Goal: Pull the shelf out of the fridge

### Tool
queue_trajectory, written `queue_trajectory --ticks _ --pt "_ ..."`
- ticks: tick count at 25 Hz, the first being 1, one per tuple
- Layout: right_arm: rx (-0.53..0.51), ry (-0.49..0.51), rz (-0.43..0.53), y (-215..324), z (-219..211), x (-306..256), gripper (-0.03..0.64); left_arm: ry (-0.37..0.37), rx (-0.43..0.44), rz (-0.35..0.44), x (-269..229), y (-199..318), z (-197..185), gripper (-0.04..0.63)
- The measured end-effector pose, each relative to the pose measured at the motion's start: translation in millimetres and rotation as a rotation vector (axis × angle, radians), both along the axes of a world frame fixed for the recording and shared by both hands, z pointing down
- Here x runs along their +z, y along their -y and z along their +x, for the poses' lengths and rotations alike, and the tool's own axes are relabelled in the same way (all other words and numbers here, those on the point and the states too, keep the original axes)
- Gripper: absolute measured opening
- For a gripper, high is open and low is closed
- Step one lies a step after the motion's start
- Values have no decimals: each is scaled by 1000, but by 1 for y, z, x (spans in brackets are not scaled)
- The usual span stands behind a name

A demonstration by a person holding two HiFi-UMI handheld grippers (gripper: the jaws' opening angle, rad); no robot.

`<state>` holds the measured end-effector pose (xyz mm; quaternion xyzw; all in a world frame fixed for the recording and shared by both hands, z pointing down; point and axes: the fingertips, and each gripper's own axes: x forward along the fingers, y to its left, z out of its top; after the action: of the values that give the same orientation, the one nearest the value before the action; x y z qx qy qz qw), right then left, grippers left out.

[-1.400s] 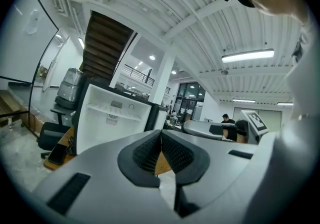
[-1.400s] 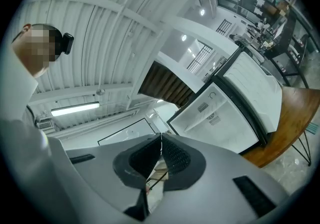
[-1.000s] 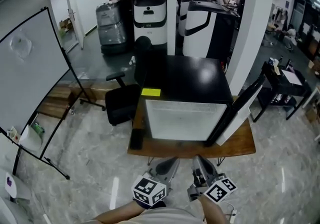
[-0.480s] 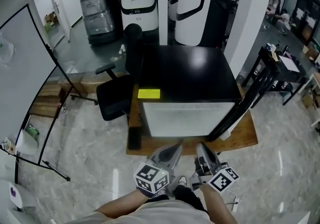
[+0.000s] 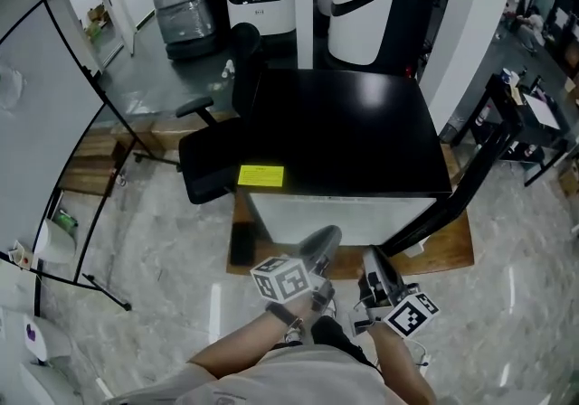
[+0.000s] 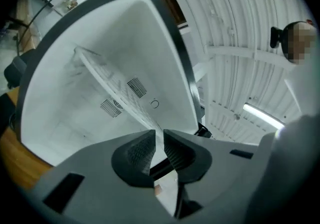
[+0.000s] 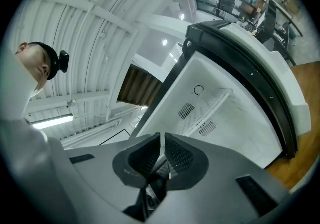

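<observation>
Your left gripper (image 5: 325,237) facing the open fridge (image 5: 344,136) at the table's (image 5: 452,255) front edge, jaws just opening, slim gap, nothing between, your right gripper (image 5: 373,259) beside it, jaws closed, empty, white shelf (image 6: 115,85) seated inside the fridge.

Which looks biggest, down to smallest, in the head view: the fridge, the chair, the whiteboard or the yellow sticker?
1. The fridge.
2. The whiteboard, though the picture's edge cuts it off.
3. The chair, not far behind the whiteboard, so those two are unsure.
4. The sticker, by far the smallest.
</observation>
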<state>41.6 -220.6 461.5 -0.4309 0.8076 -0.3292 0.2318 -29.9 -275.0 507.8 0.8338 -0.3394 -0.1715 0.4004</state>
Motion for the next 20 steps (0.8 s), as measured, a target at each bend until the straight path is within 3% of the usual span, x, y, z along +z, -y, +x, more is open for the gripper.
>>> queue_trajectory --ticks 11,20 --pt "-95 -34 24 26 19 -4 23 -206 -74 -135 22 65 25 133" --pt "-110 -3 13 40 30 -3 23 -360 -97 -169 25 114 33 135"
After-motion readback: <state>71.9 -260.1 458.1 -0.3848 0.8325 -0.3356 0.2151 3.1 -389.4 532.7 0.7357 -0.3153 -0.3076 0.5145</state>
